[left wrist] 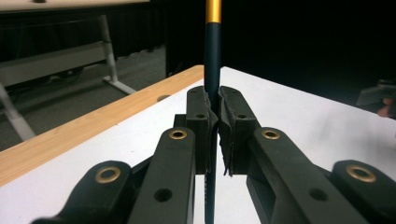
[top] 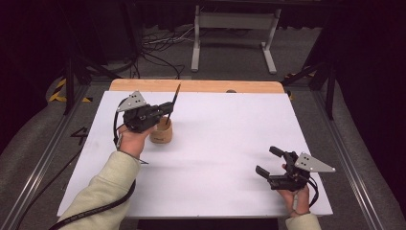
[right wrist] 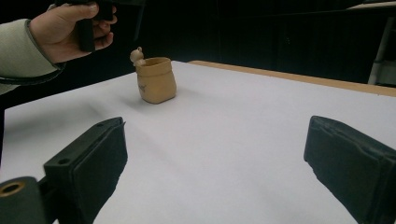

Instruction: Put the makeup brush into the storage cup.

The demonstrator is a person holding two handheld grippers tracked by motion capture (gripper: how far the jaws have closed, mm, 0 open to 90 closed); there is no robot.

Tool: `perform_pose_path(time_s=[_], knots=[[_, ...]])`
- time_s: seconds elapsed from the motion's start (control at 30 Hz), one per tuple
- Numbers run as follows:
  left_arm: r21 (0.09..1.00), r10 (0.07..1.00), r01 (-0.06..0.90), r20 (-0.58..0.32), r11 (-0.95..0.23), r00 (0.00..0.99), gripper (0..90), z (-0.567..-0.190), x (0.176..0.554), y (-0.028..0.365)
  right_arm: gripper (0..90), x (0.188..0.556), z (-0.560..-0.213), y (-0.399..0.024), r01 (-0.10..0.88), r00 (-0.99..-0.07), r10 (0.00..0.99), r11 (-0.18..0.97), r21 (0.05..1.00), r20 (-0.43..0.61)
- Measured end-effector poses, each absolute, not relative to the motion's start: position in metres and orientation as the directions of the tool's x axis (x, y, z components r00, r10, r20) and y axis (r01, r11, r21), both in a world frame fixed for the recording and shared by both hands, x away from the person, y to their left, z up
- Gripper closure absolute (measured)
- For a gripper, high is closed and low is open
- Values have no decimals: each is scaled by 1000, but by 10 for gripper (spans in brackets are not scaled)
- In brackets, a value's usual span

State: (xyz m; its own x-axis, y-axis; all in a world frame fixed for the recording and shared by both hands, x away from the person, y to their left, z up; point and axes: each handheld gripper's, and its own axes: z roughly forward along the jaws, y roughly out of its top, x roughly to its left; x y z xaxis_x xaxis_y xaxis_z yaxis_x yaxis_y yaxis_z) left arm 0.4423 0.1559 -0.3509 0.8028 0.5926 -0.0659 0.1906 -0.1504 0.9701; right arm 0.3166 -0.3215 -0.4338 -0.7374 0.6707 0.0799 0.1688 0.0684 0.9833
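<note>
Left tongs (top: pixel 165 111) clamp a dark pen (top: pixel 174 101) upright above the tan holder (top: pixel 161 130), apparently to drop it in; right tongs (top: pixel 269 161) rest wide on the white worktop (top: pixel 225 134)

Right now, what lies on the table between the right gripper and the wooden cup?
Nothing: in the high view, bare white table top stretches from the right gripper to the wooden cup.

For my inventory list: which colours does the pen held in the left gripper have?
The pen is dark navy with a gold band near its upper end, clearest in the left gripper view.
</note>
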Motion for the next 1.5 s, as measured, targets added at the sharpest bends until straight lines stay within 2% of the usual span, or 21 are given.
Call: perform_pose_path(time_s=[0.6, 1.5], knots=[[976, 695, 195, -72, -99, 715, 833, -358, 447, 162, 59, 317, -434, -321, 174, -736, 672, 69, 982, 83], [952, 716, 272, -91, -142, 693, 832, -390, 456, 158, 60, 316, -434, -321, 171, -740, 668, 75, 982, 77]])
